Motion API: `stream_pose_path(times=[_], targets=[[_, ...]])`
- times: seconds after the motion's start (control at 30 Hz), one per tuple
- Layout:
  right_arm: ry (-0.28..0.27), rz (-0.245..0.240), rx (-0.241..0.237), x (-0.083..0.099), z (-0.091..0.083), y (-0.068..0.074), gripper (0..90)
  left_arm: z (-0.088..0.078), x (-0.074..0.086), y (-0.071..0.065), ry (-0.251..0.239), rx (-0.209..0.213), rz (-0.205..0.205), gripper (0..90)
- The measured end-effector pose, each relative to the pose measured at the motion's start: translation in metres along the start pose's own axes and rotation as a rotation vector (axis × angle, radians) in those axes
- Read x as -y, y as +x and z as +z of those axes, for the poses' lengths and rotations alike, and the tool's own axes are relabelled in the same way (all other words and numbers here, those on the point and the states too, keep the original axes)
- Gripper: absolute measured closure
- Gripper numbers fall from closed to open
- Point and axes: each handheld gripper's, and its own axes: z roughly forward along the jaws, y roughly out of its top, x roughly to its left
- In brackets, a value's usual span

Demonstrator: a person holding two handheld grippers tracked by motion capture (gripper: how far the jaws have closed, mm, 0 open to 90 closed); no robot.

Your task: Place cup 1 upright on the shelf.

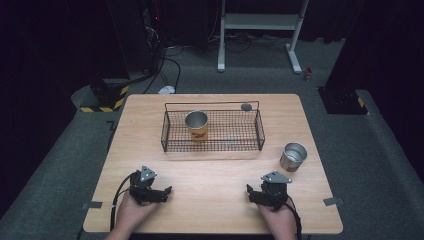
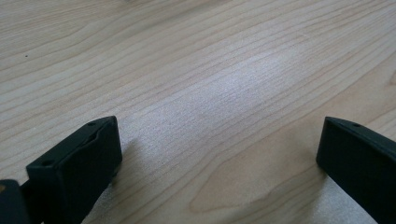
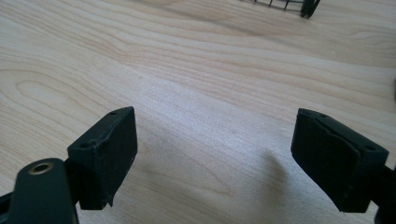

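Inside the basket [image 1: 212, 145]: one cup [image 1: 197, 125], placed. Right of it, I count another cup [image 1: 293, 157] outstanding. Left gripper [image 1: 162, 192], right gripper [image 1: 252, 192]: wide apart, empty.

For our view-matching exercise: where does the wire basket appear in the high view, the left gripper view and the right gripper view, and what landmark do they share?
High view: wire basket at centre, on the table's far half.
Left gripper view: table wood lies ahead of the jaws.
Right gripper view: a corner of the wire basket at the top edge, right of centre.
Shared landmark: the pale wood-grain table.
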Motion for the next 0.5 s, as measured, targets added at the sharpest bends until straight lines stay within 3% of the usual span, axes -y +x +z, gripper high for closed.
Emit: stream_pose_path(times=[0.5], targets=[[-0.054, 0.022, 0.040, 0.004, -0.014, -0.022, 14.8, 0.000, 0.000, 0.000, 0.002, 0.003, 0.005, 0.4]])
